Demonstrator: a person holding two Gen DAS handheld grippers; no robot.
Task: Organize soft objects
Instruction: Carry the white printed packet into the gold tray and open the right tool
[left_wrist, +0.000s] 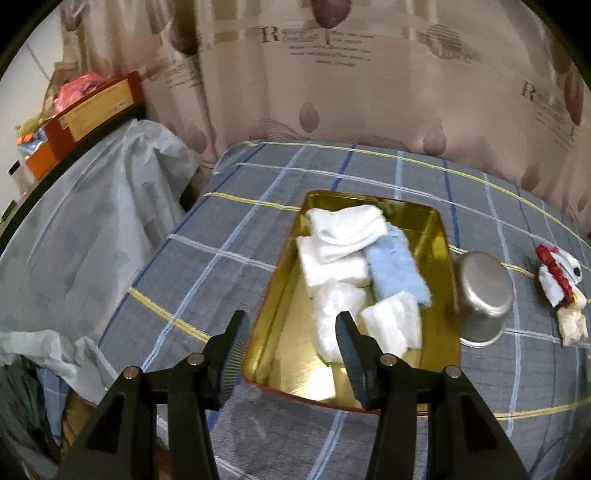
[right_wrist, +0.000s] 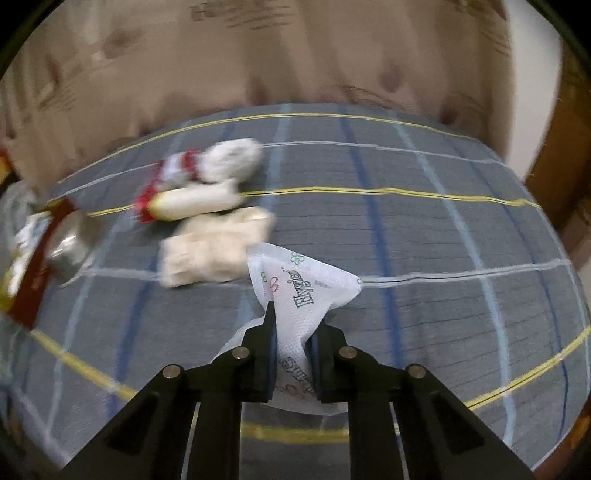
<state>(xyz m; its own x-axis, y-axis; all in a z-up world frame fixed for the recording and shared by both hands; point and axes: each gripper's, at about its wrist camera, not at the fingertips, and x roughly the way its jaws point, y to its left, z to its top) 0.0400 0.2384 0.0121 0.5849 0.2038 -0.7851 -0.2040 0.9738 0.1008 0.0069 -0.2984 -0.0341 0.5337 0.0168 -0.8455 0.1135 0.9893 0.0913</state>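
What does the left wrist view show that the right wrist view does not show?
Only the left wrist view: the inside of the gold tray with white cloths and a blue cloth, and the open left gripper.

Only the right wrist view: the right gripper shut on a printed tissue pack.

Both: the metal cup, the red and white toy and the checked bedsheet.
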